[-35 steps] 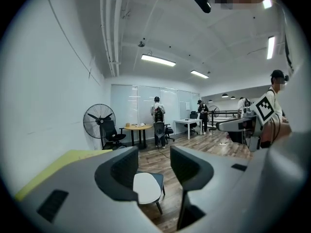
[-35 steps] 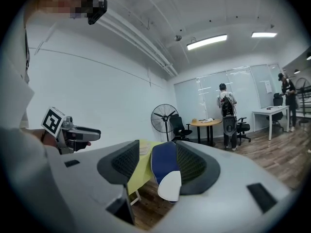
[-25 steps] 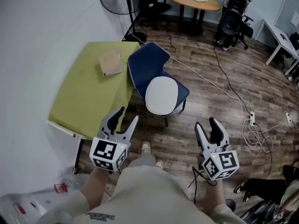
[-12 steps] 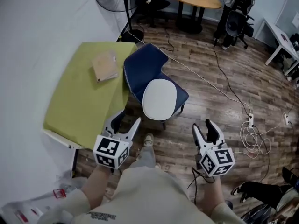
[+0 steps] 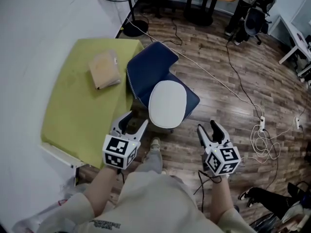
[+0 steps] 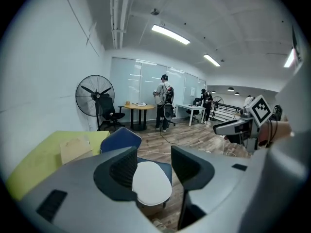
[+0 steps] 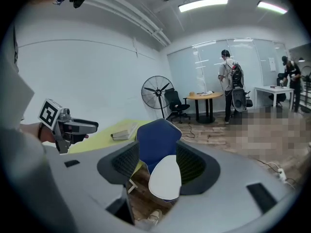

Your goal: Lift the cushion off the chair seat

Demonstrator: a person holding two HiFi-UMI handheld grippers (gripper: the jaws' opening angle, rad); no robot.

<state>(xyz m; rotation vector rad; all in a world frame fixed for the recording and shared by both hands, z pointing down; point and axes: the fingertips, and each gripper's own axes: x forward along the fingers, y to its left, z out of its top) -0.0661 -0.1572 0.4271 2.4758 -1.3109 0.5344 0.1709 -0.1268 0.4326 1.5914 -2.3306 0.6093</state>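
Since the chair [image 5: 150,69] stands just ahead w/ the white oval cushion [image 5: 167,103] flat on its seat, long axis running away from the person, the cushion lies fwd of and between both grippers. Left gripper [image 5: 136,120] looks the nearer, jaws wide apart, just been opening, nothing betw. them. Right gripper [image 5: 207,128] also gapes wide & empty.

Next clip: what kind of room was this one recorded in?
Most likely an open office or lab workspace: a round wooden table with a black office chair beside it, a pedestal fan, and a glazed partition wall at the back.
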